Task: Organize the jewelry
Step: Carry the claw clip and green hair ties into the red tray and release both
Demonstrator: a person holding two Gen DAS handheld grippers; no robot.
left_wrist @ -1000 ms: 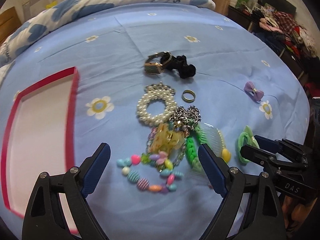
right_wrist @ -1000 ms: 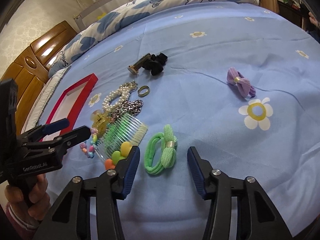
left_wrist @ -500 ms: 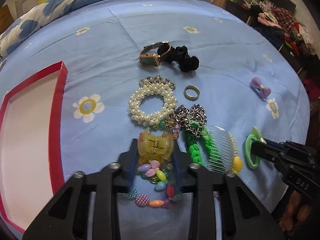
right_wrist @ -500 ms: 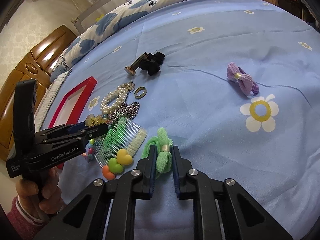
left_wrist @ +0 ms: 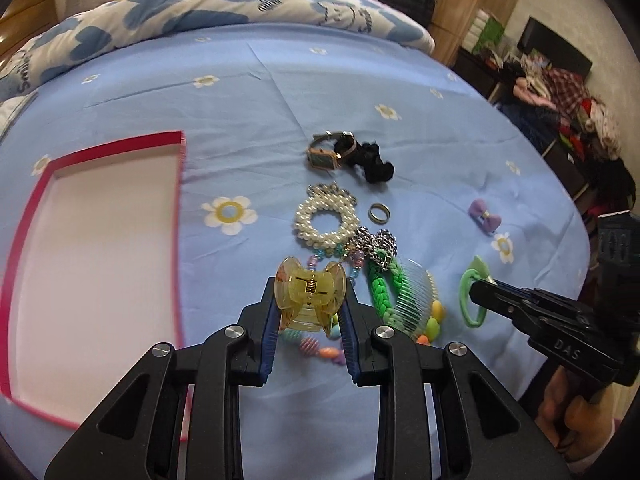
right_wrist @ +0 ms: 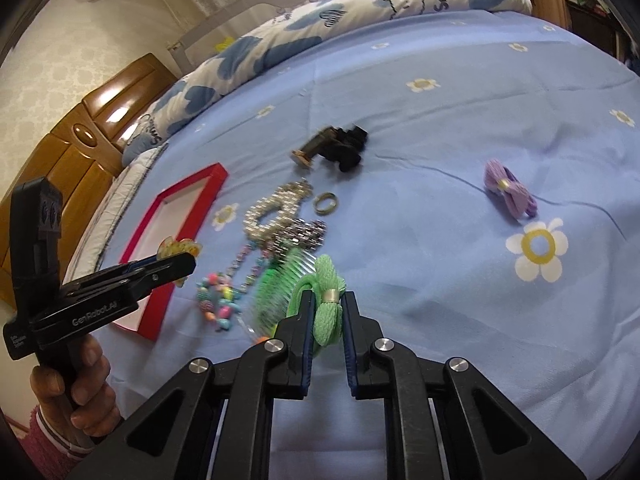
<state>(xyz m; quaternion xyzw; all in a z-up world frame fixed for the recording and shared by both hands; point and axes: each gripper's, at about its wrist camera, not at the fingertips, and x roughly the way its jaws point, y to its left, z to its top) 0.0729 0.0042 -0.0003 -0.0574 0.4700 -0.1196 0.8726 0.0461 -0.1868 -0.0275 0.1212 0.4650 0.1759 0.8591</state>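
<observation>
Left wrist view is showing the left gripper (left_wrist: pixel 310 312) clamping a translucent yellow claw clip (left_wrist: pixel 310 296) between its blue-padded fingers (left_wrist: pixel 269 336), the clip sitting raised above the blue flowered bedsheet (left_wrist: pixel 280 92). Lying on the sheet just beyond it are a pearl bracelet (left_wrist: pixel 326 218), a small gold ring (left_wrist: pixel 379 213), a silver chain (left_wrist: pixel 374 245), a green braided band (left_wrist: pixel 382 288), a clear comb (left_wrist: pixel 416 300) and a string of colourful beads (left_wrist: pixel 320 348) partly hiding under the fingers. Farther back, a square-faced watch (left_wrist: pixel 330 152) is touching a black scrunchie (left_wrist: pixel 370 160), and a purple bow (left_wrist: pixel 485 217) is lying well apart to the right. A red-rimmed box (left_wrist: pixel 178 216) with a white inside is resting to the left of the pile. Right wrist view is showing the right gripper (right_wrist: pixel 326 320) pinching a green hair tie (right_wrist: pixel 328 308) between its closed fingers (right_wrist: pixel 306 324), the tie hanging just above the sheet, near the comb's blurred teeth. In that same view the left gripper is appearing at the left edge in the person's hand (right_wrist: pixel 76 392), holding the yellow clip beside the box's rim.
</observation>
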